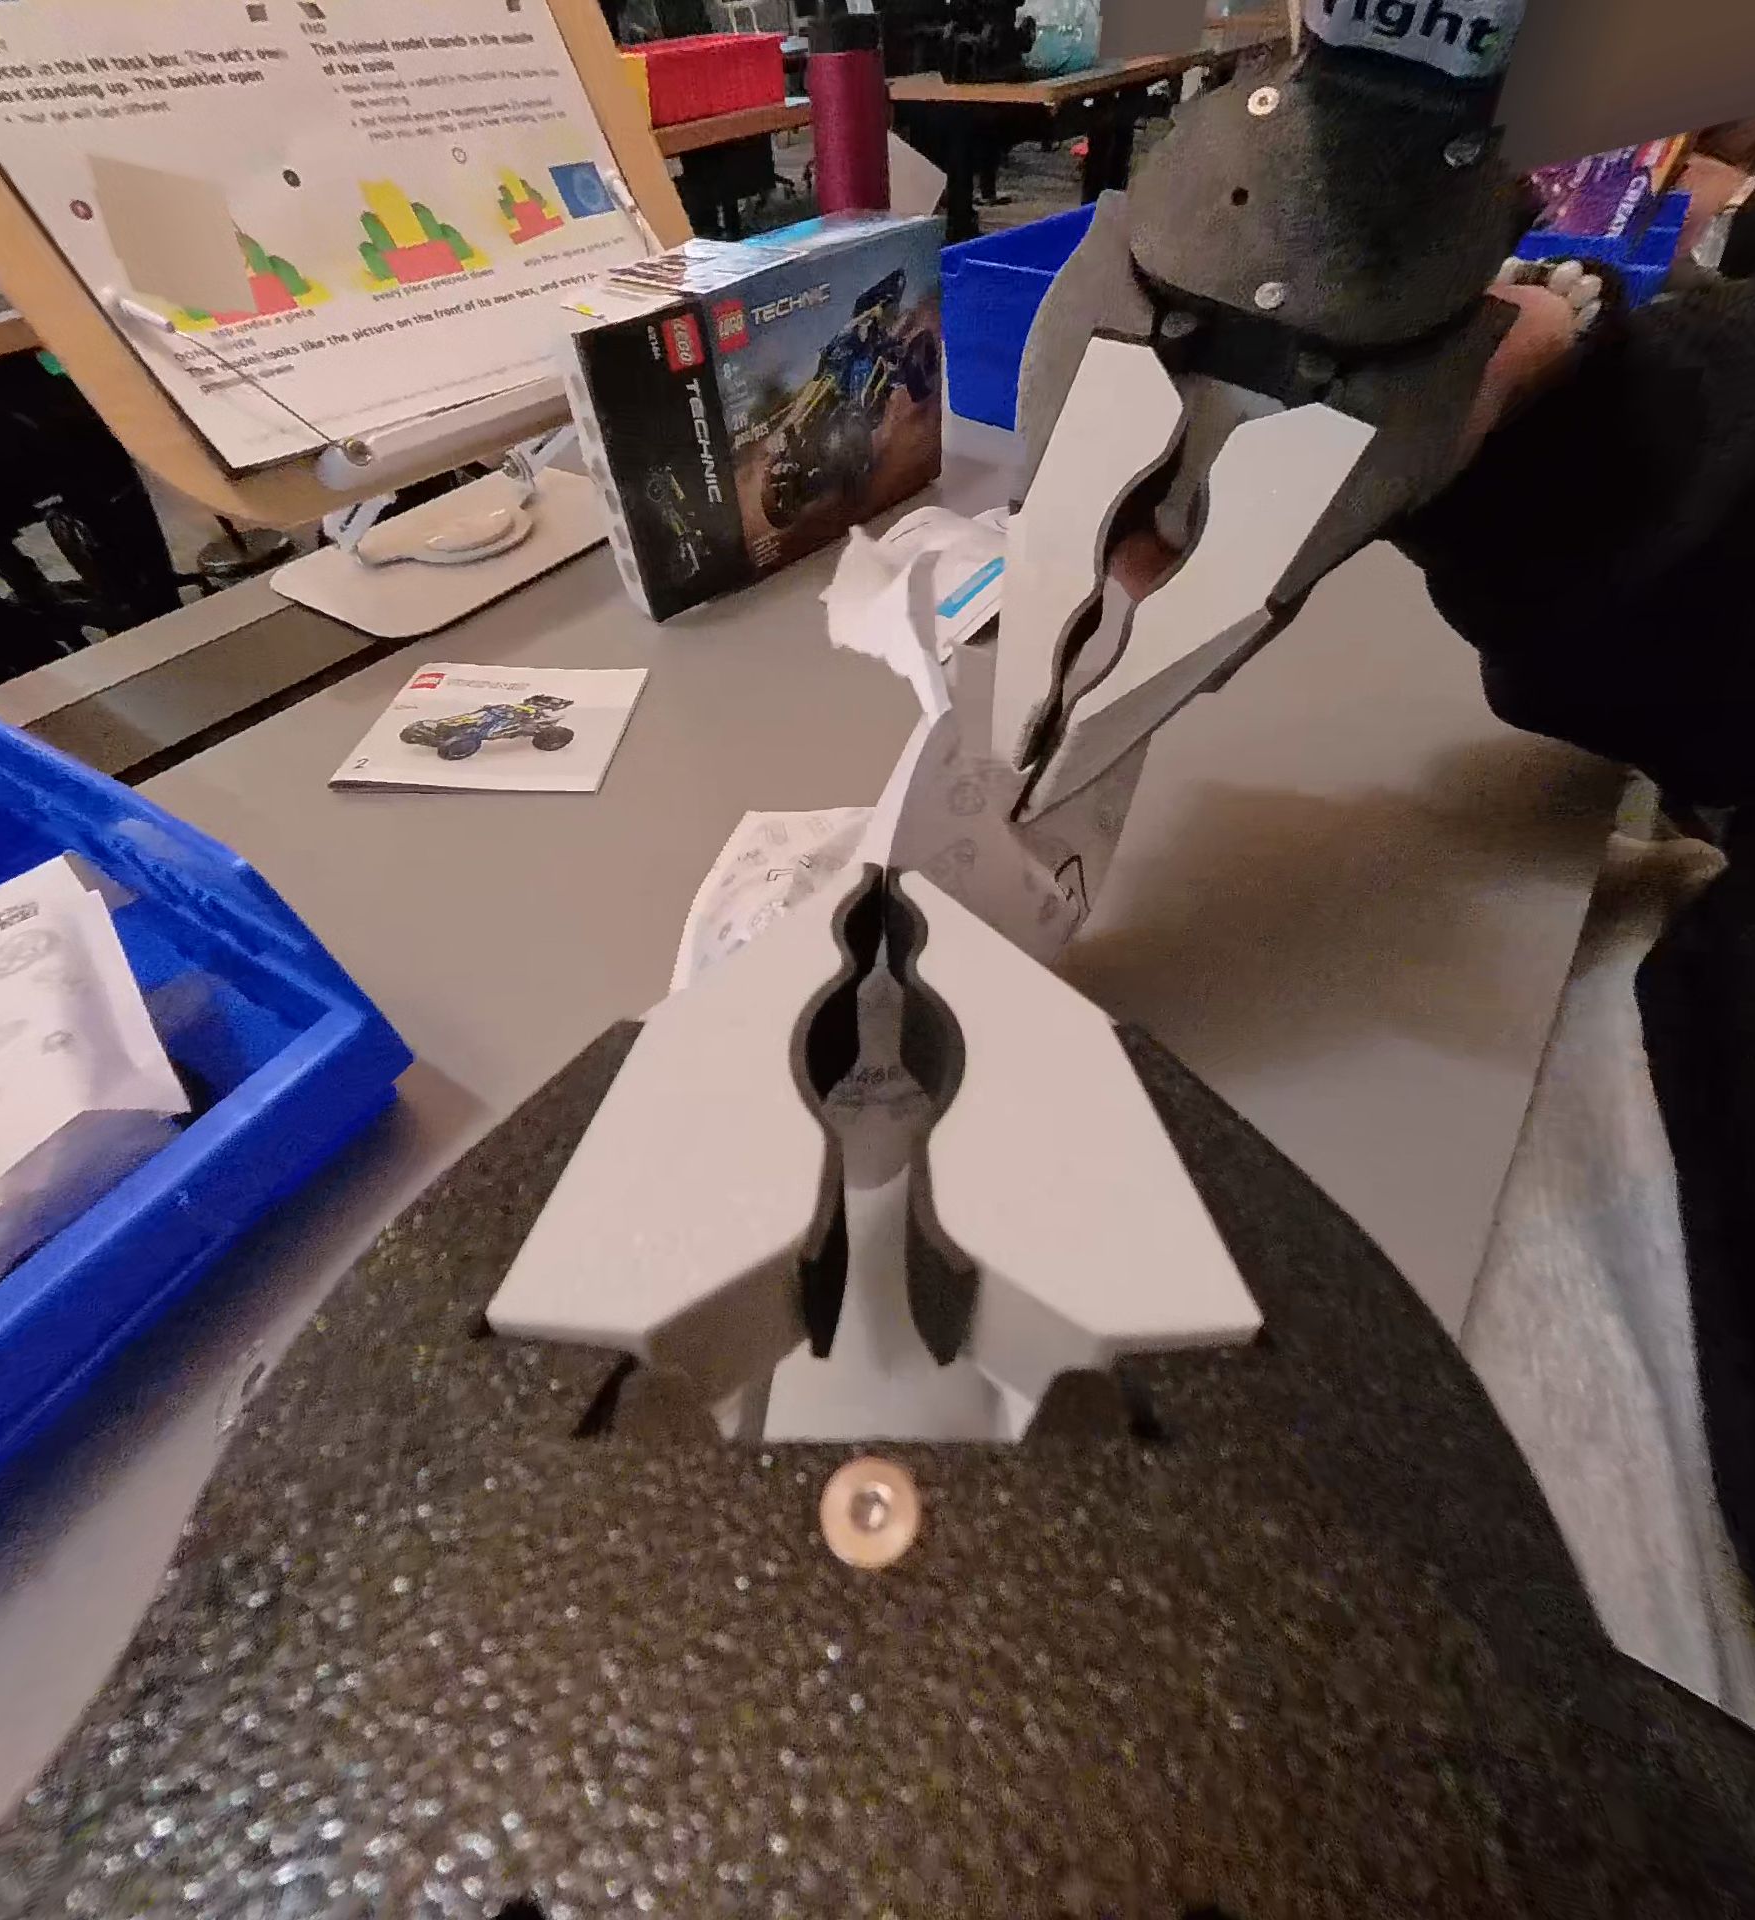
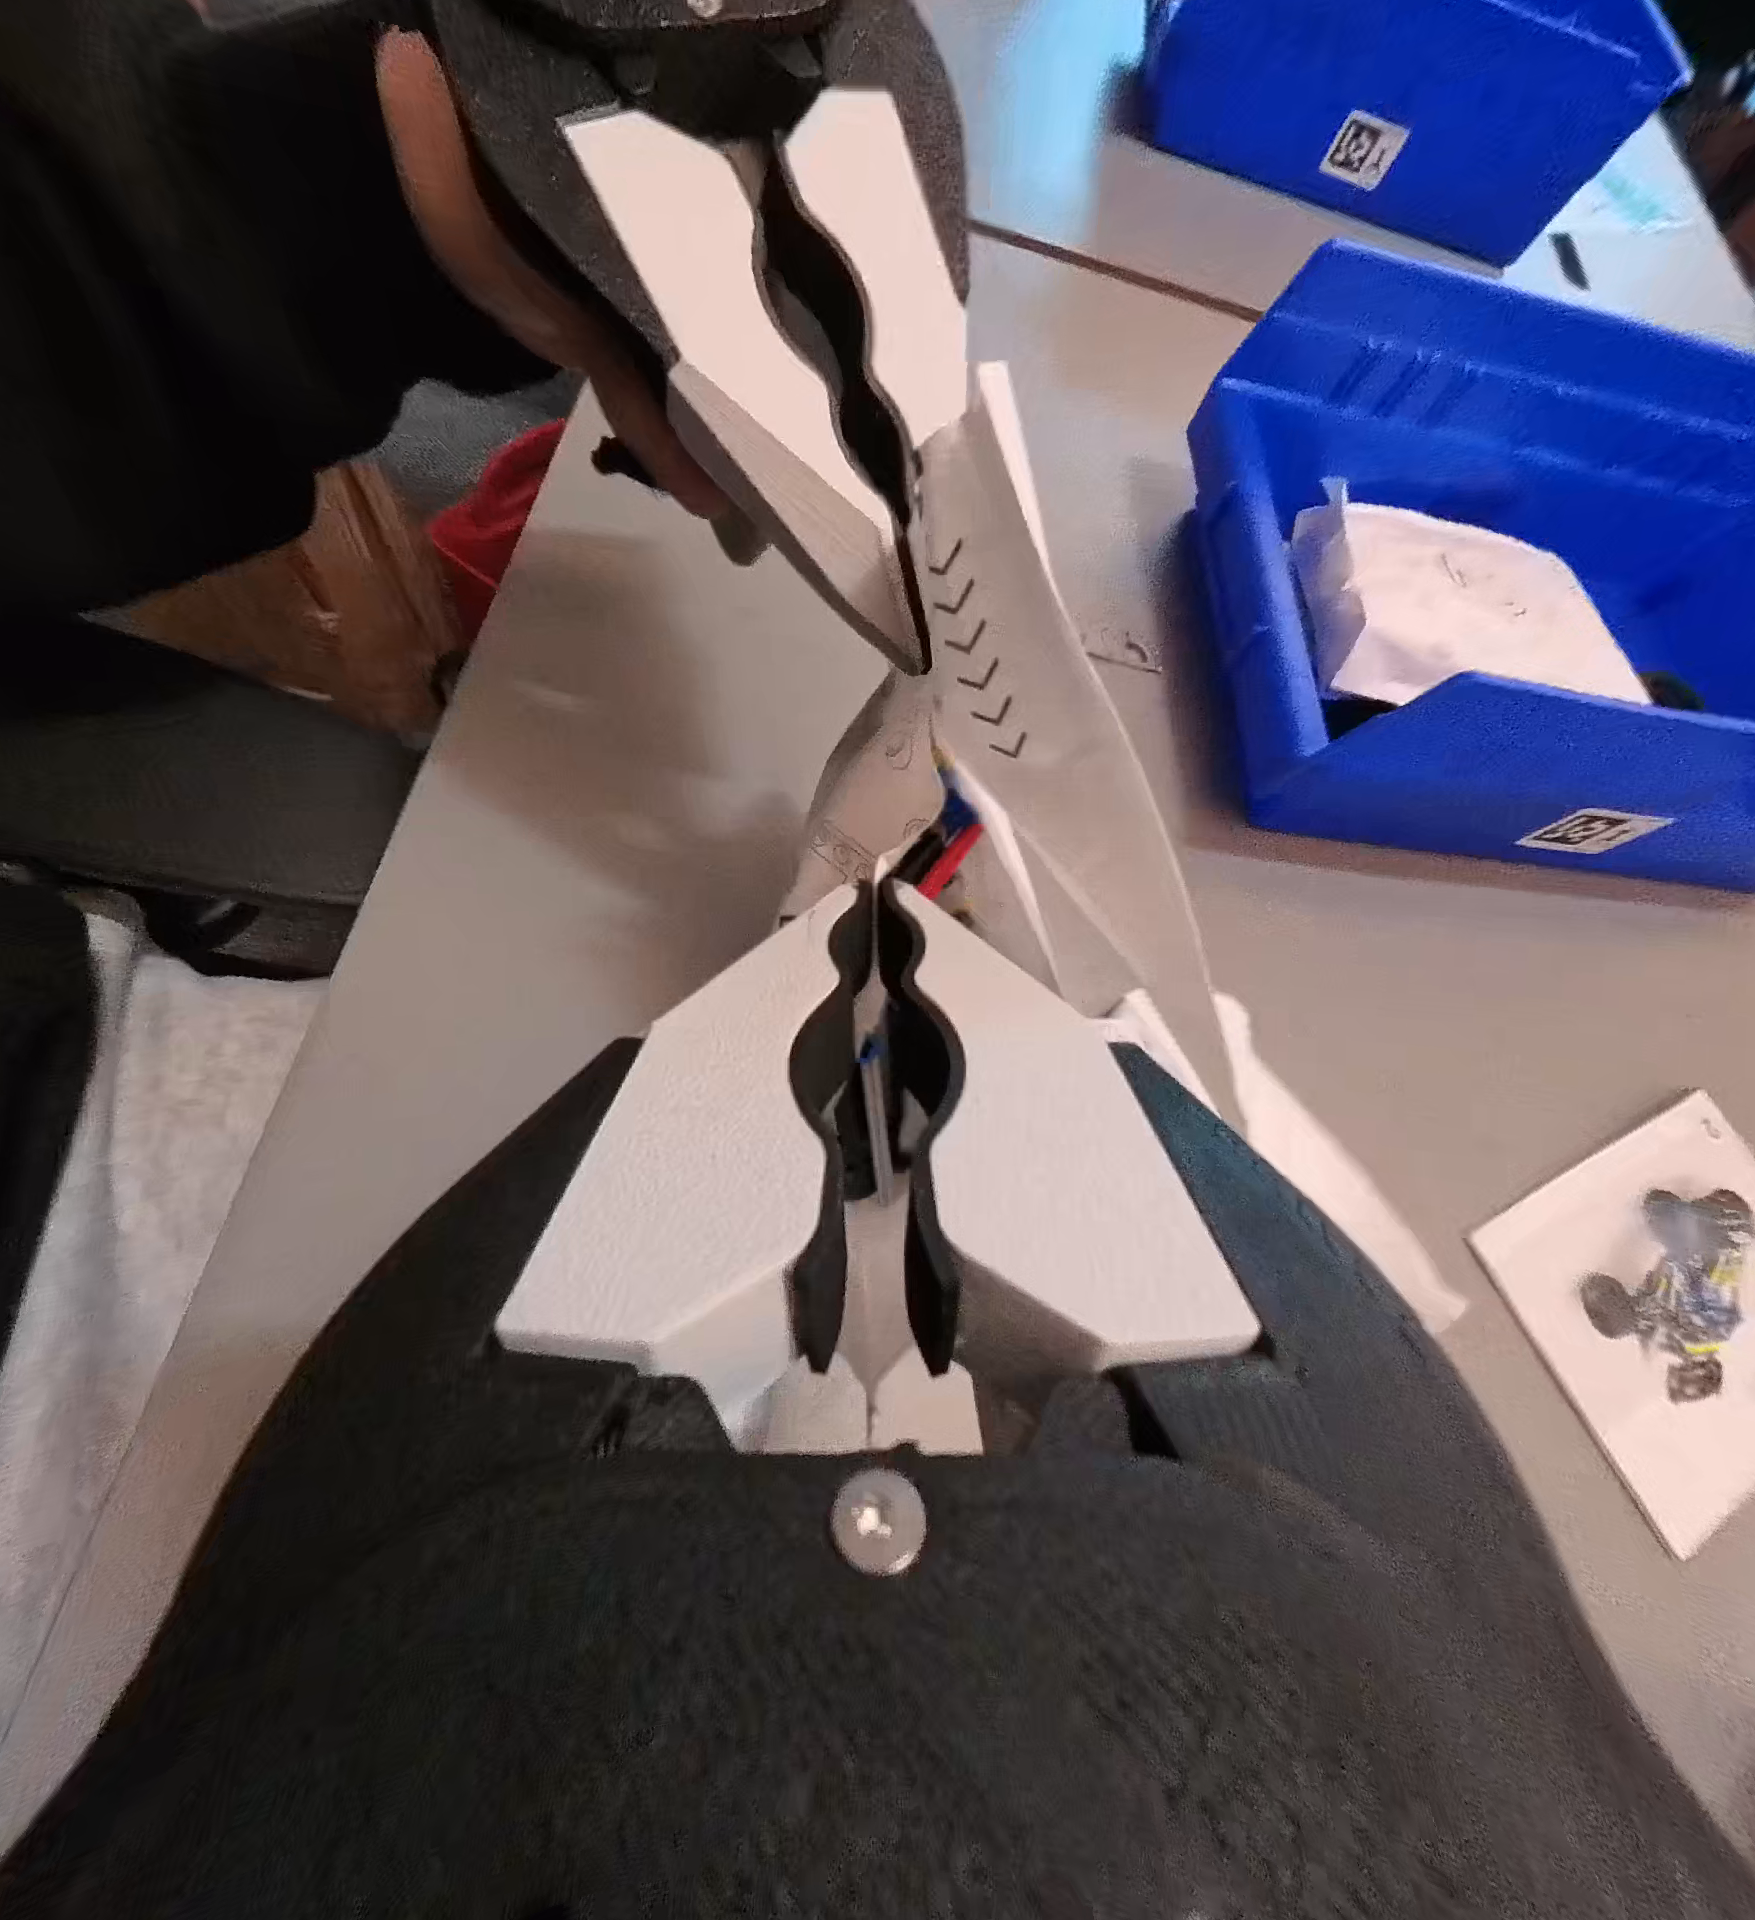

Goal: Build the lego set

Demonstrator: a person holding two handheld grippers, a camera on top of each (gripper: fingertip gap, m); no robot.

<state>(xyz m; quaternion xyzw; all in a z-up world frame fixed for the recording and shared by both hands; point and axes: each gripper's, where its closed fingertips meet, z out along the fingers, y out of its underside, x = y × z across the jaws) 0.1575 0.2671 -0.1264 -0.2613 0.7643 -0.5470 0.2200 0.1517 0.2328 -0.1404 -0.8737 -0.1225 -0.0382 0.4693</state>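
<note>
On the grey surface, my left gripper and right gripper both pinch the white paper parts bag; booklet, set box and blue bin lie around.

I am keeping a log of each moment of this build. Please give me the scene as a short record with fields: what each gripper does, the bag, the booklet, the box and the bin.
left gripper: shut on the paper bag
right gripper: shut on the same bag, opposite the left one
paper bag: white, held between both grippers above the table, torn open, coloured pieces showing
booklet: closed, flat on the table
set box: standing upright
blue bin: holds another white bag
</note>
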